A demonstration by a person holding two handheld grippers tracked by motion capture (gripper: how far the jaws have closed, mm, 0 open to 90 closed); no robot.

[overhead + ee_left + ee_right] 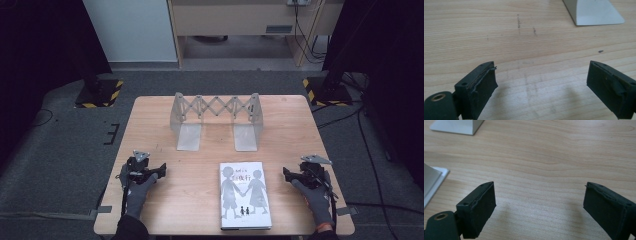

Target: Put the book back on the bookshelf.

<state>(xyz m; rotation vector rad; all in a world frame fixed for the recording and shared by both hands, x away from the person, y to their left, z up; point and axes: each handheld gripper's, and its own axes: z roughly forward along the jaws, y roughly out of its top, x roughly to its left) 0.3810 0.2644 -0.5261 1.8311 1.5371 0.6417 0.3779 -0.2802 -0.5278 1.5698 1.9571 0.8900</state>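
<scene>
Resting low on the bench [165, 115], both gloved hands hold their grippers with jaws spread wide and empty: the left gripper [146, 171] at lower left, the right gripper [302, 174] at lower right. Between them, low in the frame, lies a closed book [244, 195] with grey child figures on its cover. A metal rack [216, 119] stands upper centre.

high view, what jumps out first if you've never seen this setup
The book with two grey figures on its cover, lying flat at the near edge of the table. Behind it, mid-table, stands an expanding metal bookend rack. The left gripper and right gripper rest either side of the book, both open.
</scene>
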